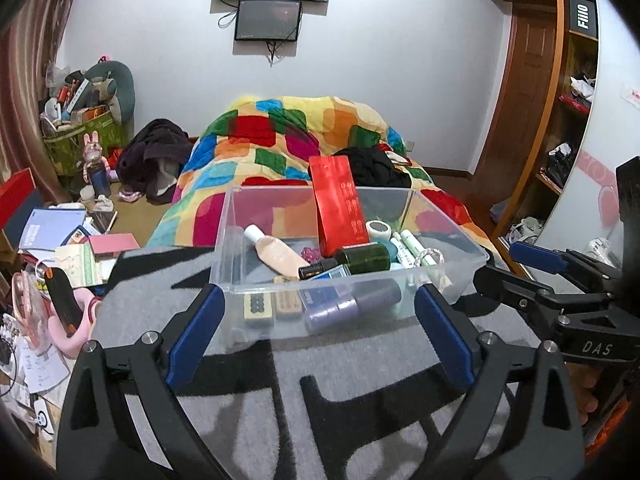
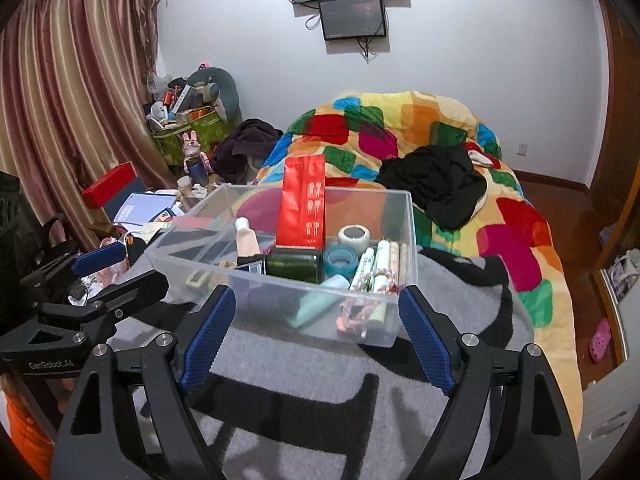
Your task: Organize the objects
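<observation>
A clear plastic bin [image 1: 236, 248] [image 2: 404, 216] stands on a grey and black blanket [image 1: 280, 380] [image 2: 320, 400]. In it are a tall red box [image 1: 340, 204] [image 2: 302, 204], a peach bottle [image 1: 276, 252] [image 2: 245, 242], a dark green bottle [image 1: 366, 258] [image 2: 294, 264], a tape roll [image 1: 380, 230] [image 2: 354, 237], white tubes [image 1: 414, 246] [image 2: 380, 264] and other small items. My left gripper [image 1: 320, 308] is open and empty, just short of the bin's near wall. My right gripper [image 2: 316, 312] is open and empty at the bin's near right corner. Each gripper shows at the edge of the other's view.
A colourful patchwork quilt [image 1: 280, 128] [image 2: 512, 220] with black clothing [image 2: 440, 184] lies behind the bin. Books, boxes and clutter [image 1: 60, 240] lie to the left. A wooden shelf [image 1: 560, 120] stands at the right. Curtains [image 2: 72, 100] hang at the left.
</observation>
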A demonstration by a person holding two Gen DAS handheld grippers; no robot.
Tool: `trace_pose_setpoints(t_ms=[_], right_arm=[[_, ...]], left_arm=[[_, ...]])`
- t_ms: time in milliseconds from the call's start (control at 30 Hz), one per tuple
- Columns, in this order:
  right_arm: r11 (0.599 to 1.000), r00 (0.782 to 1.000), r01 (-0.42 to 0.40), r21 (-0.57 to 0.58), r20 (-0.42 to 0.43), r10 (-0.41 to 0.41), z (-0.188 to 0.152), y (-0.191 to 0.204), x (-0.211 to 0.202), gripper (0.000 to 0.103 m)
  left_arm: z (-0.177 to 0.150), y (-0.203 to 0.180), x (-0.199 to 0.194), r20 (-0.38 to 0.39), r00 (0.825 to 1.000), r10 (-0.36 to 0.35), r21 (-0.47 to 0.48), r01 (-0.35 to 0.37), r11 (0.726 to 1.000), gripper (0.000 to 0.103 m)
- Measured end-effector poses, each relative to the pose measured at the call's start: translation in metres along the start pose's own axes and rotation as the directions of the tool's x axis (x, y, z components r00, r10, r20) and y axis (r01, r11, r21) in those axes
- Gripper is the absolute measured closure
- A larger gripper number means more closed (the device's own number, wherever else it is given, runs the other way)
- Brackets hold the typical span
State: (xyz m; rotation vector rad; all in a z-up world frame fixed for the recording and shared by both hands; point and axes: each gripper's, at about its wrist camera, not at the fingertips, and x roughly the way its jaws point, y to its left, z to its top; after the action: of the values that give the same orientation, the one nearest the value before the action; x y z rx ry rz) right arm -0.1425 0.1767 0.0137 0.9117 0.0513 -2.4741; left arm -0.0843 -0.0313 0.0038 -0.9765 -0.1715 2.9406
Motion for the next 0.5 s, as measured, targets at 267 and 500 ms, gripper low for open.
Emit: trace_pose_setpoints(t_ms=[267,500], right_arm=[[1.0,1.0,0.002,0.003,-0.015,-0.001,-0.0038,0.0004,0.0029,0.021],[1.0,1.0,-0.001,-0.008,-0.016,0.001,-0.0045,0.0049,0.0028,0.021]], left_arm=[[-0.0033,-0.0016,0.0011,-0.01,1.0,-0.006,0.003,0.006,1.0,0.006],[-0.0031,-0.0036,0.0005,-0.01,1.0,-0.009,0.008,0.009,1.0,0.006]])
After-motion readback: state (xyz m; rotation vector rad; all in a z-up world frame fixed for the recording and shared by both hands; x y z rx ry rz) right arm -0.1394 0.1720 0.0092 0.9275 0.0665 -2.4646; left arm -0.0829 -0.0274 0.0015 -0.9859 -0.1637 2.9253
